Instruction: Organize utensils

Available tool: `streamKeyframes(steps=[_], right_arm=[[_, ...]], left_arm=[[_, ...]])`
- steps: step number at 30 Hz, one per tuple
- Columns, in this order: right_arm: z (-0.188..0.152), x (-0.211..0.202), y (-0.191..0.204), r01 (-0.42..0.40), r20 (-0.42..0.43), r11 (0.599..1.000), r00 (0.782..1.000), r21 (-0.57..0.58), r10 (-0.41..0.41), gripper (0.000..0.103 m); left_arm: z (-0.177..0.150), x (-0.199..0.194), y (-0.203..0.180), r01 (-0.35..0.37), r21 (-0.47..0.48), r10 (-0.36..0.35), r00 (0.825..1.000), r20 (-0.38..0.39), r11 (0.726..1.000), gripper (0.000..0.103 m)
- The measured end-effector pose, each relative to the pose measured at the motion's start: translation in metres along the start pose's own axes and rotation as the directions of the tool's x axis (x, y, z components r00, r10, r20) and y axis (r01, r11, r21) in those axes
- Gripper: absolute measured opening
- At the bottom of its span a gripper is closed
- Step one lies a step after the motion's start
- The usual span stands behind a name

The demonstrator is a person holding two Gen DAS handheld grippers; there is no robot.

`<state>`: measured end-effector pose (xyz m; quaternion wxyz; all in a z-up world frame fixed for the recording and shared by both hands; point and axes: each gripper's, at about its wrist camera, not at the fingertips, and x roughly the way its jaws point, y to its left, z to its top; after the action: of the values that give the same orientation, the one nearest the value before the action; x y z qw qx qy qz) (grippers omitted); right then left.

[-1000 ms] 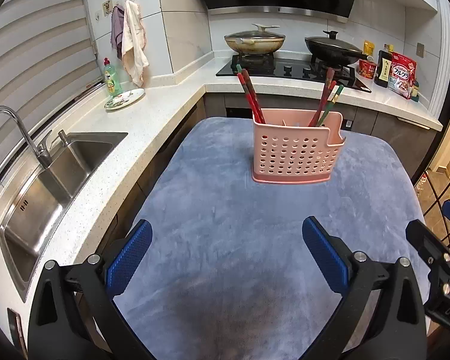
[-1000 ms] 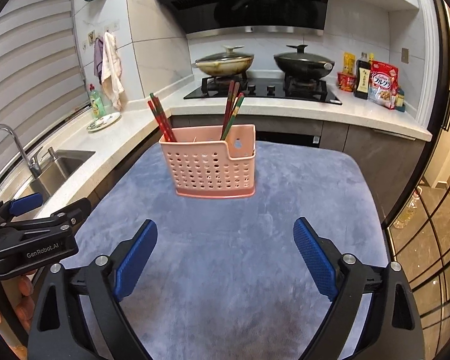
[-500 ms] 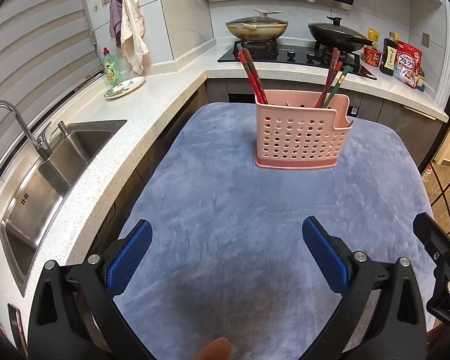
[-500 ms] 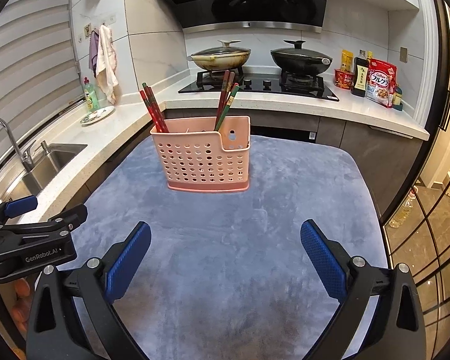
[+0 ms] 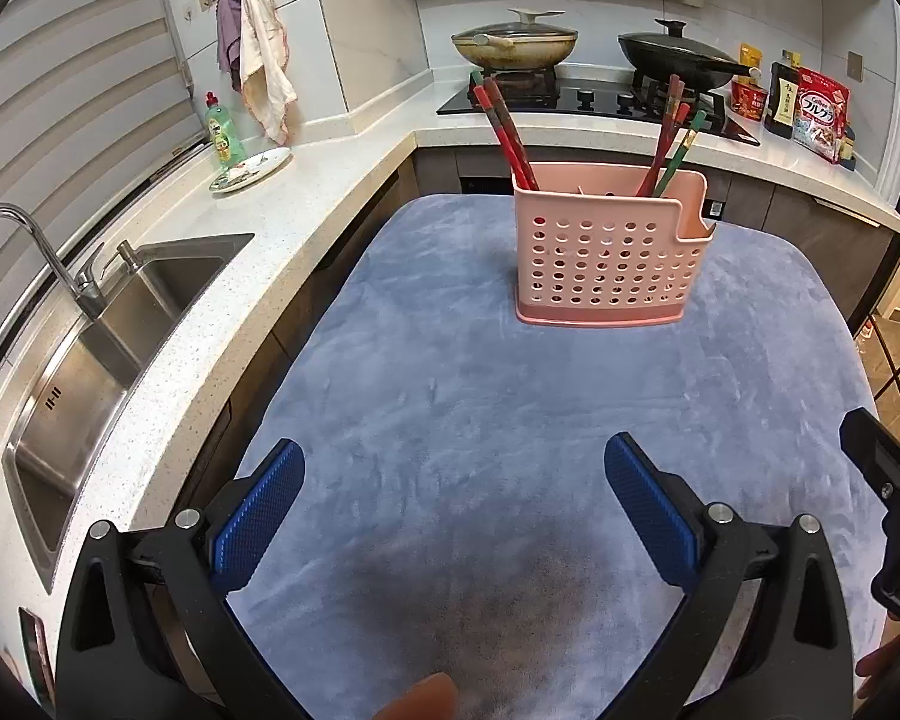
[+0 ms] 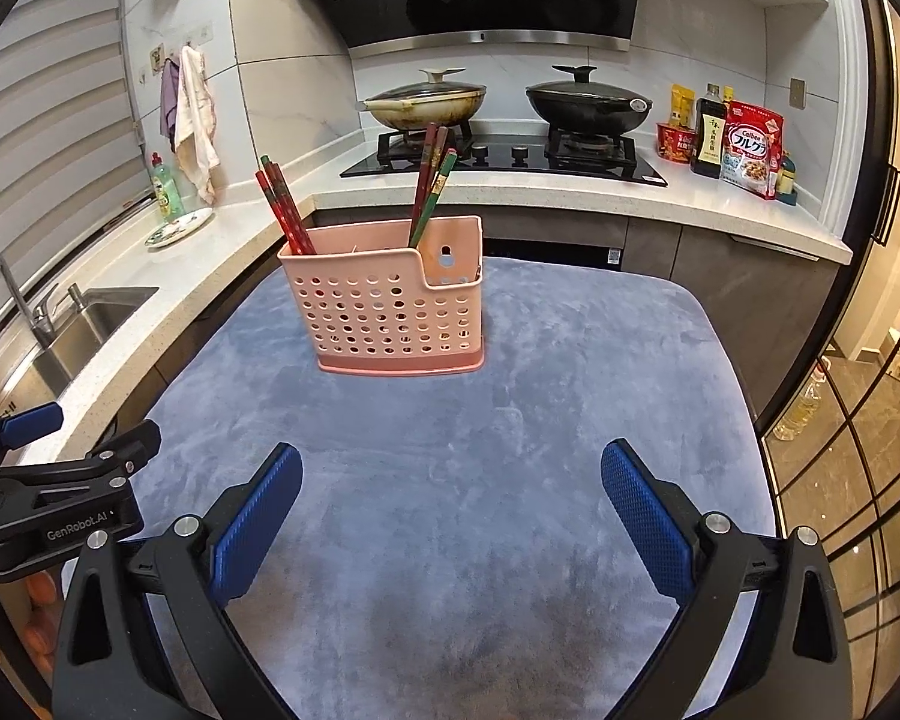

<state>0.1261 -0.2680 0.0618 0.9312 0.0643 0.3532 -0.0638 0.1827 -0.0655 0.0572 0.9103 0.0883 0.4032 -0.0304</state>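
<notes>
Your left gripper (image 5: 453, 507) and right gripper (image 6: 450, 504) both hover with jaws apart, empty, above the blue-grey plush cloth (image 5: 510, 408). Red chopsticks (image 6: 285, 210) stand in the perforated pink plastic holder (image 6: 390, 309) ahead.

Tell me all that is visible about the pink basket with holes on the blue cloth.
The pink basket looks like plastic, with rows of round holes in its walls and a solid base. Its front rim steps down at one end, where a keyhole-shaped slot shows in the back wall. It stands upright on the blue cloth. Red chopsticks lean out at one end, red and green chopsticks nearer the other. Both the left gripper and the right gripper are open, apart from it.
</notes>
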Motion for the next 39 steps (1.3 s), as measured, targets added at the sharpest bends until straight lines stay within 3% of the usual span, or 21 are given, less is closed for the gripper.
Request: streamKeyframes(steps=[39], right_arm=[[-0.0042,0.0076,0.0027,0.025,-0.013,1.0,1.0,-0.014,-0.025,0.096]], left_arm=[[-0.0001,-0.0004,-0.0028,-0.019,0.018,0.019,1.0,0.007,1.0,0.096]])
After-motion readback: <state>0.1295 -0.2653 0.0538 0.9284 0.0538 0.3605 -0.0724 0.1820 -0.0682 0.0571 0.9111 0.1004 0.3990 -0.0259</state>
